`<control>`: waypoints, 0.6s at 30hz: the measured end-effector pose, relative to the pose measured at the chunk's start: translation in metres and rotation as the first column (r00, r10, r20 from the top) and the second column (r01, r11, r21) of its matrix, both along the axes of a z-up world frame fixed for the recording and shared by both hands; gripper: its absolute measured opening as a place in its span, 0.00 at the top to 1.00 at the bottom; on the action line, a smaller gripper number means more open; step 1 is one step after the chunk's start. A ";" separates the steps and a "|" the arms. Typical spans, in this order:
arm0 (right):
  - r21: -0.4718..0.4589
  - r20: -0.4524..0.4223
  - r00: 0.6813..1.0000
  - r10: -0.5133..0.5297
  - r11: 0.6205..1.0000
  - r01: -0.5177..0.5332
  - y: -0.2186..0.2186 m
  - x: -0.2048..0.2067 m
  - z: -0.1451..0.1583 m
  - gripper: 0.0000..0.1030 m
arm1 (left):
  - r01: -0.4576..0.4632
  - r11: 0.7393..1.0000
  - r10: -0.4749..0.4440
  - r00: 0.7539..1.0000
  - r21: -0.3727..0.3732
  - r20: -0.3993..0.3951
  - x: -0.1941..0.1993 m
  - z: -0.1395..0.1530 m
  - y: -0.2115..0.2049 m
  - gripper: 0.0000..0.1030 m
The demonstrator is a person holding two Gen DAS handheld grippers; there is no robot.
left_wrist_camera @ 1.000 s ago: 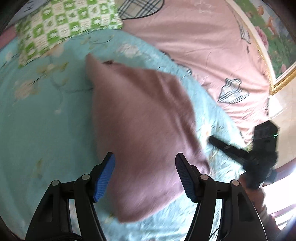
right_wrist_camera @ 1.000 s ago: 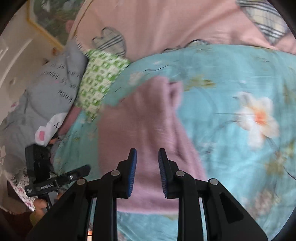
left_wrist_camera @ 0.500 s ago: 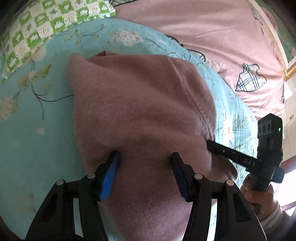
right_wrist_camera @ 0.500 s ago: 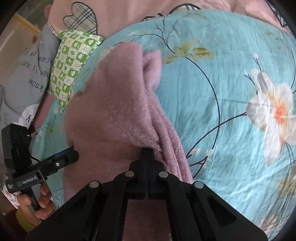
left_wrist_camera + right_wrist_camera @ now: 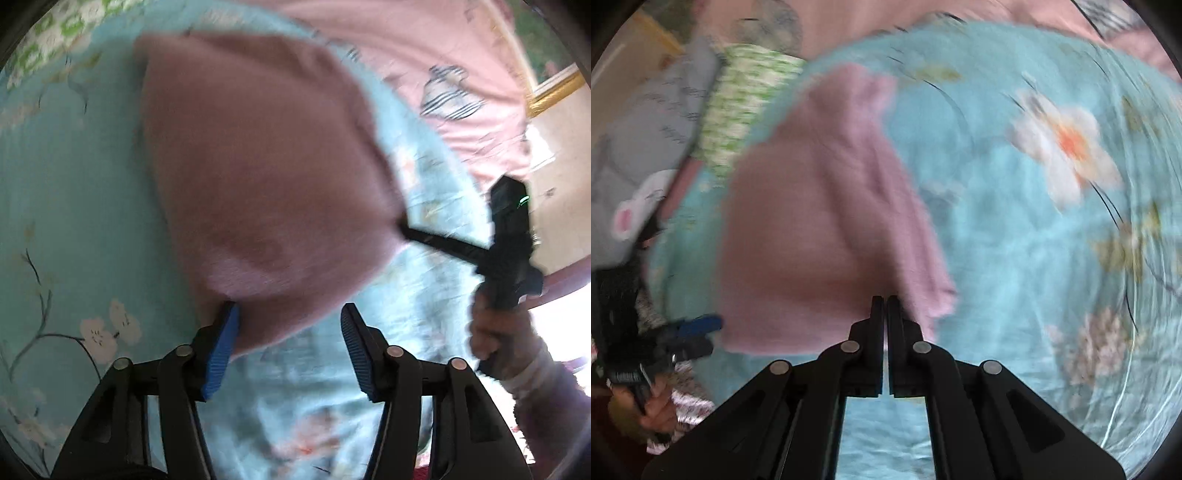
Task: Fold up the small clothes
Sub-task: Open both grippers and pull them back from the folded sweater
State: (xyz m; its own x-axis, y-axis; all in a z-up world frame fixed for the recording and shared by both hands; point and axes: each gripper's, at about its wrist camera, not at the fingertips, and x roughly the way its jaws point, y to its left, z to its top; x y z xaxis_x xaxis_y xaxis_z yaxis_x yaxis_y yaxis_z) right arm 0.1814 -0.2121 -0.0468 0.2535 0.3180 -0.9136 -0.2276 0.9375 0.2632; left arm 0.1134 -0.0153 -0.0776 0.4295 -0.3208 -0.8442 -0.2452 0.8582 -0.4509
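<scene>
On teal bedspread (image 5: 74, 206), mauve garment (image 5: 258, 177) lengthwise

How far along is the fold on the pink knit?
Done: the pink knit lies on the blue floral quilt already doubled into a compact shape.
In hand: right gripper is shut at its near edge; whether it pinches fabric is blurred. Left gripper is closing, the near corner between its fingers.
Left: a final fold, probably.

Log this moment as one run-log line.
left gripper: jaws closing around pink garment | right gripper: shut on garment edge | surface: blue floral bedspread
</scene>
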 end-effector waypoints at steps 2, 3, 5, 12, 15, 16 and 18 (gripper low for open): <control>0.036 -0.021 0.999 -0.039 0.999 0.039 -0.010 0.006 -0.012 1.00 | -0.009 1.000 0.009 1.000 0.016 0.008 0.004 -0.004 -0.001 0.51; 0.055 -0.028 0.998 -0.054 0.997 0.055 -0.011 0.009 -0.015 1.00 | -0.012 1.000 0.012 1.000 0.021 0.003 0.007 -0.001 -0.003 0.49; 0.045 -0.017 0.998 -0.059 0.997 0.059 -0.006 0.009 -0.010 1.00 | -0.002 0.999 0.002 1.000 0.036 0.009 0.007 0.008 -0.007 0.46; 0.076 0.045 0.996 -0.080 0.994 0.077 0.001 -0.018 0.023 0.95 | -0.035 0.994 0.031 0.999 0.101 0.038 -0.024 0.034 -0.003 0.29; 0.071 0.054 0.993 -0.104 0.992 0.100 0.001 -0.038 0.029 0.89 | -0.079 0.993 0.076 0.996 0.087 0.040 -0.041 0.040 0.012 0.26; 0.068 0.056 0.992 -0.112 0.992 0.109 0.004 -0.046 0.031 0.86 | -0.086 0.992 0.083 0.996 0.089 0.039 -0.046 0.041 0.015 0.26; 0.062 0.058 0.991 -0.120 0.991 0.117 0.009 -0.059 0.032 0.62 | -0.088 0.990 0.084 0.996 0.109 0.035 -0.053 0.042 0.021 0.26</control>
State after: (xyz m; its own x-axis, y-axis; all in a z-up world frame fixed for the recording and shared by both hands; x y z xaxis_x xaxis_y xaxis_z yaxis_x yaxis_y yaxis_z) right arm 0.1223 -0.2034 -0.0148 0.3475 0.3345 -0.8760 -0.1332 0.9423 0.3070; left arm 0.0601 0.0053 -0.0355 0.4771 -0.1873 -0.8587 -0.3081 0.8794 -0.3630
